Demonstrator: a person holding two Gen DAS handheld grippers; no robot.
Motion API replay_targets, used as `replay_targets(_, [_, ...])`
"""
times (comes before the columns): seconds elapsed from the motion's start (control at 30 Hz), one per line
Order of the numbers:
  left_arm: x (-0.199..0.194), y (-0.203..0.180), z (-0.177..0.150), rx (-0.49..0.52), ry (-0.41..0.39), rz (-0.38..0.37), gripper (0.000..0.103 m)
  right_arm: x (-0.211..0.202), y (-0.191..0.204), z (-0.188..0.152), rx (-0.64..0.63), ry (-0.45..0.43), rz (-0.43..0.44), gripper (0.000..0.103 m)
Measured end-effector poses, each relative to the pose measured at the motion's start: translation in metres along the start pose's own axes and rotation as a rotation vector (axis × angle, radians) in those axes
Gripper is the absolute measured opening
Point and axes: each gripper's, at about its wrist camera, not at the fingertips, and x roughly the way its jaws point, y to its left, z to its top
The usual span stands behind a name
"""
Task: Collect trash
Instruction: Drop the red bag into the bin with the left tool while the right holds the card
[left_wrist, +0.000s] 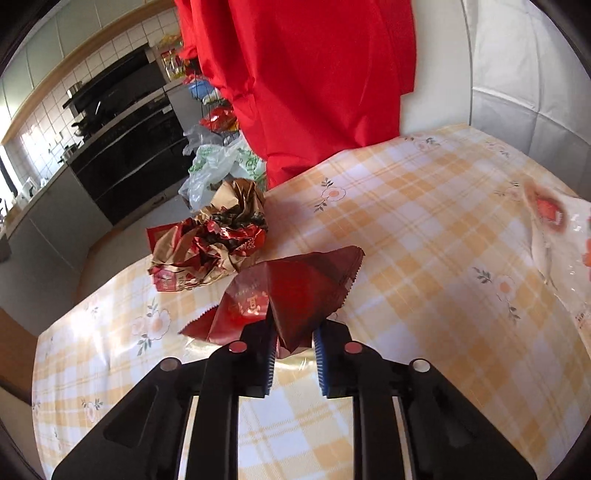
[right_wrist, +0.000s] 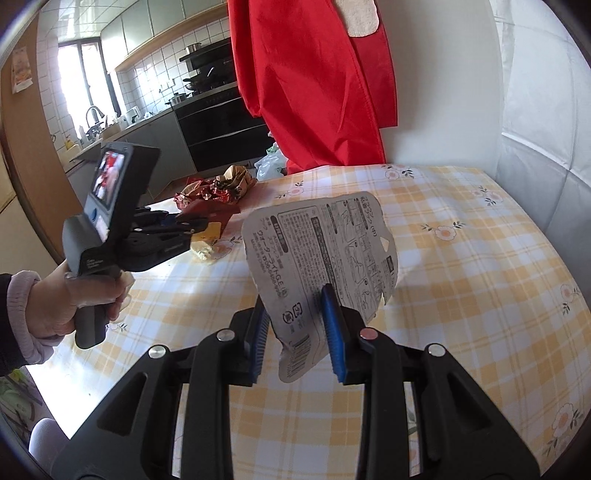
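Your left gripper (left_wrist: 293, 345) pinches the red wrapper (left_wrist: 291, 291), nearest the crumpled wrapper pile (left_wrist: 214, 240) ahead-left; your right gripper (right_wrist: 295, 332) pinches the printed card (right_wrist: 325, 251).

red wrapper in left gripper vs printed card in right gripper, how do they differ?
The red wrapper is dark red, glossy and creased; the printed card is pale grey, stiff, covered in black print with a barcode. The wrapper sags toward the table; the card stands upright. Both are pinched between blue pads, the left gripper and right gripper.
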Motion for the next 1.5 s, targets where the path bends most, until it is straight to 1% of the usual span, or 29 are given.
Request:
replay_targets(0.23, [-0.077,0.014,-0.012,-0.045,-0.102,-0.068,0.016,-0.023,0.014,-0.009,0.023,-0.017,0.016,0.030])
replay_targets(0.43, [-0.154,0.026,-0.029,-0.115,-0.146,-0.161,0.016,-0.053,0.034,-0.017,0.026,-0.039,0.039,0.028])
replay_targets(0.5, [-0.182,0.030,-0.041,-0.143,-0.154,-0.191,0.016,-0.063,0.041,-0.018,0.029,-0.045,0.048,0.027])
replay_targets(0.53, [-0.193,0.031,-0.047,-0.158,-0.156,-0.203,0.016,-0.067,0.045,-0.019,0.030,-0.047,0.054,0.024])
replay_targets(0.7, [-0.253,0.032,-0.084,-0.231,-0.179,-0.233,0.016,-0.090,0.064,-0.023,0.017,-0.064,0.074,0.022])
replay_targets(0.77, [-0.274,0.033,-0.104,-0.288,-0.182,-0.257,0.016,-0.100,0.069,-0.025,0.023,-0.072,0.084,0.022])
replay_targets(0.83, [-0.292,0.035,-0.123,-0.332,-0.186,-0.262,0.016,-0.111,0.075,-0.026,0.027,-0.078,0.094,0.022])
replay_targets(0.97, [-0.318,0.035,-0.159,-0.402,-0.172,-0.273,0.016,-0.129,0.087,-0.029,0.019,-0.085,0.110,0.022])
replay_targets(1.13, [-0.341,0.032,-0.201,-0.437,-0.128,-0.274,0.016,-0.152,0.104,-0.036,0.009,-0.097,0.138,0.022])
replay_targets(1.37, [-0.354,0.024,-0.250,-0.518,-0.040,-0.305,0.016,-0.177,0.129,-0.052,-0.010,-0.094,0.180,0.022])
replay_targets(1.5, [-0.364,0.015,-0.271,-0.539,-0.025,-0.312,0.016,-0.196,0.145,-0.062,-0.044,-0.098,0.197,0.022])
